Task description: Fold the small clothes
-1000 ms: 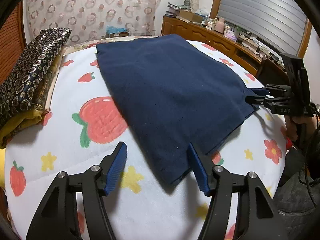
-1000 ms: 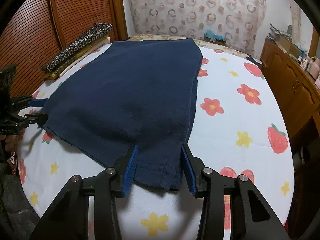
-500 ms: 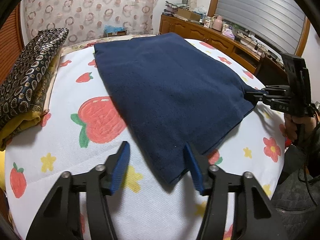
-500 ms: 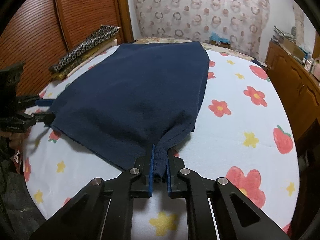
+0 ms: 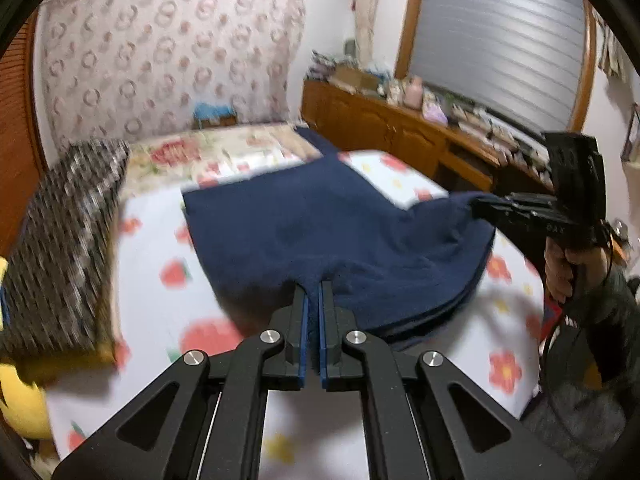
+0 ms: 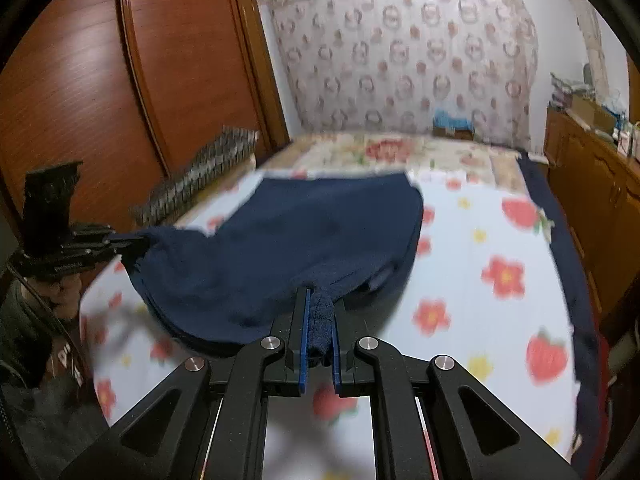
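A navy blue garment [image 5: 320, 232] lies on the fruit-and-flower bed sheet [image 5: 160, 300], its near edge lifted off the bed at two corners. In the left wrist view my left gripper [image 5: 313, 286] has its jaws closing hard on one near corner, pads pressing the cloth. Across the bed the right gripper [image 5: 476, 204], held by a hand, pinches the other corner. In the right wrist view the right gripper [image 6: 320, 292] is shut on a bunched piece of the garment [image 6: 280, 248]. The left gripper [image 6: 140, 244] holds the far corner at the left.
A black patterned folded cloth [image 5: 60, 240] lies along the bed's left side, over something yellow [image 5: 20, 400]. A cluttered wooden cabinet [image 5: 380, 128] runs along the bed's right side. A wooden wardrobe [image 6: 120, 100] stands behind the left gripper.
Both grippers went from open around the garment's near corners to shut on them. Both have risen, pulling the near edge up off the sheet so that the cloth sags between them.
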`<state>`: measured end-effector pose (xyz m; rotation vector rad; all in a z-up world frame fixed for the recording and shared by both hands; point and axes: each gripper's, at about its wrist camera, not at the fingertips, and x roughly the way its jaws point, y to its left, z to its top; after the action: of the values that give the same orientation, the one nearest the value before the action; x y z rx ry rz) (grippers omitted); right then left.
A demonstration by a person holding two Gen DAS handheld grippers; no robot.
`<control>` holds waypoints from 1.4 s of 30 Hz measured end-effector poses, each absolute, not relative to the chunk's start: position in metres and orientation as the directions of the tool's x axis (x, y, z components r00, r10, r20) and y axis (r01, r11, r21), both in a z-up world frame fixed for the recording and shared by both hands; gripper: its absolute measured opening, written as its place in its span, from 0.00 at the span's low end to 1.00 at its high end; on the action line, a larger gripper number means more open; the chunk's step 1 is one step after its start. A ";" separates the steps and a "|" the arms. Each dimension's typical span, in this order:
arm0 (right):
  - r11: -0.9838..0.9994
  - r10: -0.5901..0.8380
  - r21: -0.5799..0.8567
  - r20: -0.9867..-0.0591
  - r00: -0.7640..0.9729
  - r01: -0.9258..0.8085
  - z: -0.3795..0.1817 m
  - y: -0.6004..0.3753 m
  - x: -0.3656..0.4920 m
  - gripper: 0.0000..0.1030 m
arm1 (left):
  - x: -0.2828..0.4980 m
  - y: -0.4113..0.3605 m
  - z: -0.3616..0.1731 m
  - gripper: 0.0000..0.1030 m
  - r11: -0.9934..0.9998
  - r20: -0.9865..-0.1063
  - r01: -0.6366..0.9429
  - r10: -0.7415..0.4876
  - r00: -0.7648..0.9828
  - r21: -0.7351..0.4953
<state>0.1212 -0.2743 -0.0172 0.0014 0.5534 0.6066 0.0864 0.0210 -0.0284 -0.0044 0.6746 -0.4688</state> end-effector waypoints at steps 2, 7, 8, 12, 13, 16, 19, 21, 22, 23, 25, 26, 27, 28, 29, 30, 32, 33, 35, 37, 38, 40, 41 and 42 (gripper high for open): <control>0.825 0.545 0.154 -0.469 0.695 -0.543 -0.005 -0.274 0.135 0.08 | 0.106 0.027 -0.017 0.05 0.905 -0.577 0.391 -0.411 0.706 -0.166; 0.836 0.529 0.137 -0.456 0.716 -0.531 0.012 -0.263 0.187 0.08 | 0.168 0.033 -0.005 0.05 0.927 -0.565 0.333 -0.369 0.738 -0.170; 0.840 0.521 0.130 -0.460 0.719 -0.526 0.015 -0.259 0.200 0.08 | 0.181 0.034 -0.006 0.05 0.931 -0.572 0.318 -0.361 0.737 -0.177; 0.847 0.511 0.145 -0.485 0.709 -0.512 0.012 -0.245 0.255 0.08 | 0.223 0.037 -0.017 0.05 0.946 -0.601 0.274 -0.322 0.732 -0.174; 0.848 0.510 0.147 -0.492 0.706 -0.509 0.010 -0.240 0.271 0.08 | 0.234 0.039 -0.021 0.05 0.948 -0.609 0.265 -0.317 0.727 -0.178; 0.848 0.511 0.167 -0.513 0.690 -0.504 0.003 -0.230 0.302 0.08 | 0.250 0.040 -0.029 0.05 0.951 -0.623 0.253 -0.308 0.719 -0.179; 0.850 0.505 0.168 -0.531 0.681 -0.499 -0.006 -0.225 0.329 0.08 | 0.267 0.041 -0.037 0.05 0.955 -0.642 0.240 -0.295 0.708 -0.174; 0.860 0.490 0.170 -0.544 0.681 -0.482 -0.009 -0.222 0.343 0.08 | 0.277 0.042 -0.042 0.05 0.958 -0.653 0.224 -0.284 0.702 -0.177; 0.870 0.471 0.162 -0.551 0.689 -0.465 -0.007 -0.222 0.351 0.08 | 0.281 0.044 -0.045 0.05 0.961 -0.658 0.212 -0.277 0.700 -0.179; 0.885 0.445 0.155 -0.553 0.704 -0.438 -0.006 -0.220 0.355 0.12 | 0.284 0.045 -0.048 0.05 0.965 -0.663 0.191 -0.263 0.701 -0.180; 0.896 0.429 0.159 -0.557 0.711 -0.415 -0.006 -0.214 0.363 0.15 | 0.290 0.045 -0.051 0.08 0.966 -0.671 0.182 -0.259 0.694 -0.184; 0.899 0.419 0.150 -0.570 0.707 -0.412 -0.007 -0.210 0.369 0.19 | 0.293 0.043 -0.051 0.12 0.967 -0.675 0.183 -0.255 0.692 -0.178; 0.902 0.408 0.133 -0.570 0.713 -0.410 -0.005 -0.205 0.368 0.24 | 0.294 0.042 -0.050 0.24 0.971 -0.676 0.181 -0.240 0.697 -0.158; 0.908 0.392 0.108 -0.560 0.730 -0.405 -0.002 -0.203 0.368 0.27 | 0.294 0.041 -0.047 0.31 0.974 -0.670 0.182 -0.226 0.707 -0.137; 0.915 0.373 0.083 -0.546 0.750 -0.394 0.001 -0.202 0.366 0.34 | 0.293 0.041 -0.043 0.43 0.973 -0.658 0.191 -0.228 0.718 -0.129; 0.919 0.364 0.071 -0.535 0.763 -0.388 0.005 -0.201 0.366 0.43 | 0.293 0.041 -0.040 0.46 0.971 -0.650 0.202 -0.235 0.723 -0.127; 0.913 0.378 0.075 -0.525 0.762 -0.401 0.012 -0.200 0.362 0.47 | 0.290 0.041 -0.035 0.47 0.969 -0.643 0.213 -0.241 0.727 -0.121; 0.909 0.385 0.072 -0.522 0.761 -0.411 0.014 -0.199 0.360 0.48 | 0.287 0.040 -0.034 0.50 0.968 -0.639 0.222 -0.246 0.729 -0.120; 0.906 0.388 0.057 -0.508 0.769 -0.419 0.014 -0.200 0.352 0.53 | 0.283 0.040 -0.036 0.65 0.961 -0.638 0.242 -0.269 0.721 -0.132; 0.896 0.410 0.070 -0.510 0.756 -0.439 0.005 -0.204 0.349 0.56 | 0.279 0.040 -0.045 0.80 0.954 -0.649 0.256 -0.294 0.701 -0.154; 0.889 0.423 0.080 -0.520 0.742 -0.451 -0.002 -0.204 0.350 0.58 | 0.279 0.038 -0.051 0.80 0.952 -0.662 0.261 -0.301 0.687 -0.162; 0.883 0.429 0.090 -0.553 0.715 -0.460 -0.014 -0.206 0.354 0.59 | 0.283 0.035 -0.062 0.80 0.954 -0.684 0.258 -0.291 0.669 -0.154; 0.882 0.426 0.092 -0.574 0.699 -0.461 -0.023 -0.204 0.357 0.59 | 0.287 0.034 -0.068 0.80 0.958 -0.698 0.250 -0.275 0.662 -0.141; 0.882 0.424 0.096 -0.592 0.685 -0.462 -0.028 -0.205 0.363 0.59 | 0.292 0.034 -0.073 0.80 0.962 -0.711 0.239 -0.262 0.653 -0.135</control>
<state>0.3628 -0.2052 -0.0284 -0.0629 0.6472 0.4965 0.2921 0.0343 -0.0731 -0.0299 0.8112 -0.2845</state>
